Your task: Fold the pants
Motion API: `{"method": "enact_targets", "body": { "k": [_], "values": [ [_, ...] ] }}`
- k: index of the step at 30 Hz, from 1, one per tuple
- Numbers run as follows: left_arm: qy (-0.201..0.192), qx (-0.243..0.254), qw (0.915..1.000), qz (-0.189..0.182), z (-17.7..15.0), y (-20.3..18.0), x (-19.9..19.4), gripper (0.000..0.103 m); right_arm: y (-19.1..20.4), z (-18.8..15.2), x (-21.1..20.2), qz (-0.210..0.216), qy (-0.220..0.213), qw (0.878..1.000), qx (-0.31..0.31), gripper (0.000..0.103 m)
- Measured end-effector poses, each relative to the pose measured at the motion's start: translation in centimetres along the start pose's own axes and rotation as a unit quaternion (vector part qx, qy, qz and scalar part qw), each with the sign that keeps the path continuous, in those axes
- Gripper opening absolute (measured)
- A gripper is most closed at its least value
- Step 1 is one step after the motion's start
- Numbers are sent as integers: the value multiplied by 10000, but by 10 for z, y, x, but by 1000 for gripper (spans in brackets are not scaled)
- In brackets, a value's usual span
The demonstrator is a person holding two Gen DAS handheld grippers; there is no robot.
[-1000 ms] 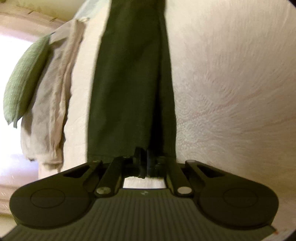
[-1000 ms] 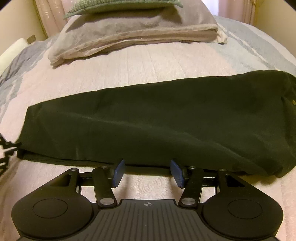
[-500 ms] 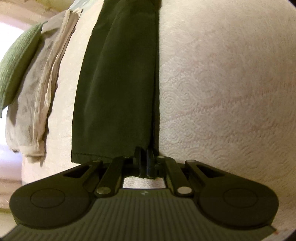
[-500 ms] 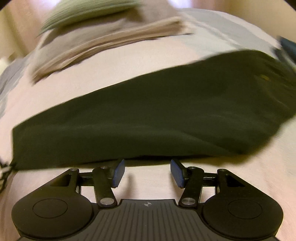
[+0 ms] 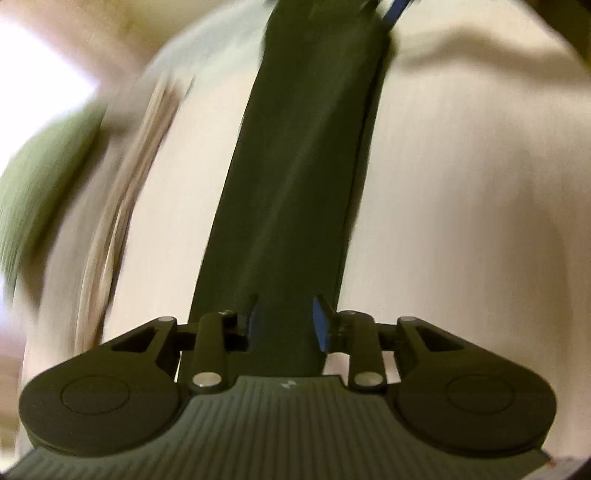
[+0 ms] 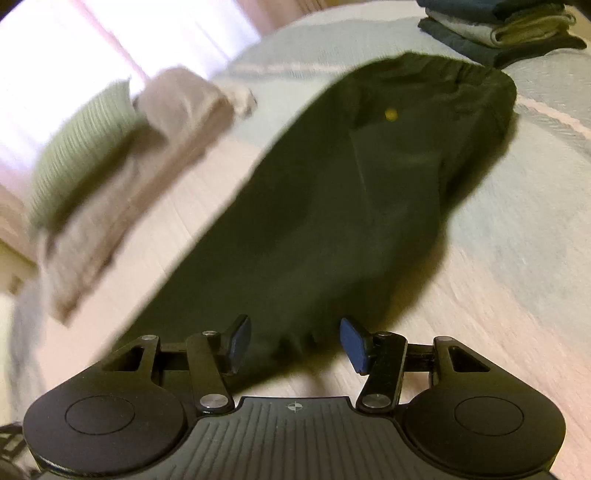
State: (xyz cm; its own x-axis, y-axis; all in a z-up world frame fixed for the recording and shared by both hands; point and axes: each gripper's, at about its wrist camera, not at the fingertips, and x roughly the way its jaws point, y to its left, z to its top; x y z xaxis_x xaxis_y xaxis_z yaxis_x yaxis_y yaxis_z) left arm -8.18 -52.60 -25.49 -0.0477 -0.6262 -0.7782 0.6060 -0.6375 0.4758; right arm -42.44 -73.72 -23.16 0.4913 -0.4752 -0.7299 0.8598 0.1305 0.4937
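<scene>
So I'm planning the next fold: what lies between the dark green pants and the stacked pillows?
Only bare pale quilted bedspread separates the dark green pants from the stacked pillows; the right wrist view shows it.

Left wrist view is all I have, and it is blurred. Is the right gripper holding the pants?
Observer: No. The right gripper is open. Its fingers sit on either side of the near edge of the pants, not closed on the cloth.
Operator: Which end lies far from it?
Observer: The gathered waistband.
Operator: Anything beyond that?
Observer: A stack of folded clothes sits on the bed just past the waistband. I cannot tell whether they touch.
</scene>
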Motion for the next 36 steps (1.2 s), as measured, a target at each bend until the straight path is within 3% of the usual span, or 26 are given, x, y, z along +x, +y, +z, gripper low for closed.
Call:
{"method": "enact_targets", "body": {
  "k": [5,10,12,13,14,17,19,21,23,27,32,34,36],
  "values": [
    [-1096,727,9908,-327,117,-42,50,44,-20,23,-8,157,-234,9995,129,52],
    [-1234,1888,9724,-589,171,-80,114,44,-54,14,-24,-173,-305,9993,153,52],
    [-1121,2073,9687,-786,180,-82,128,28,-67,3,-25,-339,-172,9991,161,52],
    [-1113,1974,9696,-922,187,-76,130,10,-71,-4,-25,-411,-99,9990,162,52],
    [-1135,1777,9721,-1028,193,-68,127,7,-73,-12,-26,-438,-43,9989,145,52],
    [-993,586,9820,-1497,210,-17,126,4,-67,-31,-30,-365,83,9993,-43,52],
    [-884,156,9834,-1577,215,11,132,3,-56,-39,-25,-221,88,9996,-130,53],
    [-761,-188,9815,-1746,220,30,138,3,-45,-41,-19,-129,-9,9998,-160,60],
    [-711,-322,9801,-1828,223,46,147,3,-33,-39,-10,-130,-199,9995,-200,68],
    [-657,-424,9761,-2027,226,58,153,3,-13,-28,22,-372,-448,9977,-339,68],
    [-754,-350,9754,-2043,225,55,158,3,-32,-14,44,-365,-831,9950,407,68],
    [-795,-343,9740,-2094,222,53,158,3,-43,-15,38,-475,-667,9946,637,58],
    [-861,-249,9735,-2103,220,46,155,3,-48,-22,20,-507,-570,9954,584,28]
  ]
}}
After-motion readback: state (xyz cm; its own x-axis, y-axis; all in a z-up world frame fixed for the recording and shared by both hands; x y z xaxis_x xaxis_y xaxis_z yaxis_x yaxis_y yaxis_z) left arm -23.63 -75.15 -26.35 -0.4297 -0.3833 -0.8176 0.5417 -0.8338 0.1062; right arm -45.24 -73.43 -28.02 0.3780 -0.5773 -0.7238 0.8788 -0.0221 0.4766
